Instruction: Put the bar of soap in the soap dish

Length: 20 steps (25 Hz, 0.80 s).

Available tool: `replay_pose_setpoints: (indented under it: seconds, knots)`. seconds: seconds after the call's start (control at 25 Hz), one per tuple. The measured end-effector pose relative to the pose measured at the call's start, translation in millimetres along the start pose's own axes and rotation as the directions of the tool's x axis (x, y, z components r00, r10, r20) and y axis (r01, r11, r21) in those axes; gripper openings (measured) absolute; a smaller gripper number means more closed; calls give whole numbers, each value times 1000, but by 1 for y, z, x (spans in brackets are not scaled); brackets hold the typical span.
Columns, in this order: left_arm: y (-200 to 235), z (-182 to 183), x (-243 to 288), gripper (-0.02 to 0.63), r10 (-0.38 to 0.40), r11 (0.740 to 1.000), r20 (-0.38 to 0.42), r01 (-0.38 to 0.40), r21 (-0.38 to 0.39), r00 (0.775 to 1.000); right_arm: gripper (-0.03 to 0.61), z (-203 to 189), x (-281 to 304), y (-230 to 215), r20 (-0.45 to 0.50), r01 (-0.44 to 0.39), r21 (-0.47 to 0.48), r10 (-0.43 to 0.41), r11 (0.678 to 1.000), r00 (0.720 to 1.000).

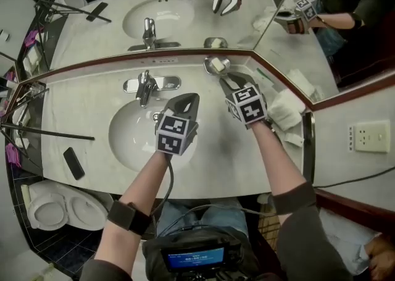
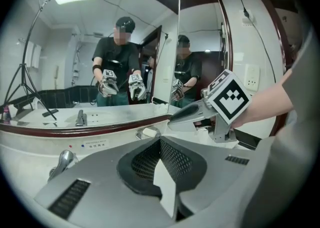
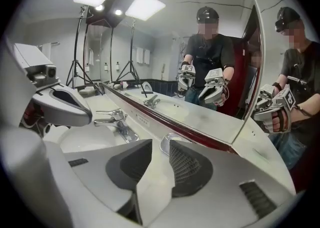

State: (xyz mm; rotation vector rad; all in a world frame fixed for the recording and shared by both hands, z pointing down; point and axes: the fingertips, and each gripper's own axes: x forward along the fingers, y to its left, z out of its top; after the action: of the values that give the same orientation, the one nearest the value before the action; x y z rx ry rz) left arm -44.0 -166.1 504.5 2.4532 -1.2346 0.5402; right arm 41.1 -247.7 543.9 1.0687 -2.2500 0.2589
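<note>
Bathroom, corner mirrors over pale marbled surface (image 1: pixel 86 105); oval white basin (image 1: pixel 131 144), chrome tap (image 1: pixel 145 87). Bar of soap (image 1: pixel 217 63), pale and rounded, lies in shiny metal soap dish (image 1: pixel 208 69) at foot of mirror; placing looks done. Right gripper (image 1: pixel 227 79) hangs just short of dish, fingers apart, nothing between them. Left gripper (image 1: pixel 190 99) hangs over basin, fingers together and empty, apparently kept clear of the work.
</note>
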Motion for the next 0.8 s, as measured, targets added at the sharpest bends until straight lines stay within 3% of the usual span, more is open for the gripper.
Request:
replay_pose_setpoints:
  seconds: [0.24, 0.8]
  knots:
    - [-12, 18, -35, 2, -17, 1000, 30, 16, 19, 999, 35, 5, -72, 23, 73, 3, 85, -10, 996, 997]
    - [-12, 2, -92, 2, 11, 1000, 49, -10, -14, 999, 17, -15, -158, 36, 146, 59, 260, -99, 964, 984]
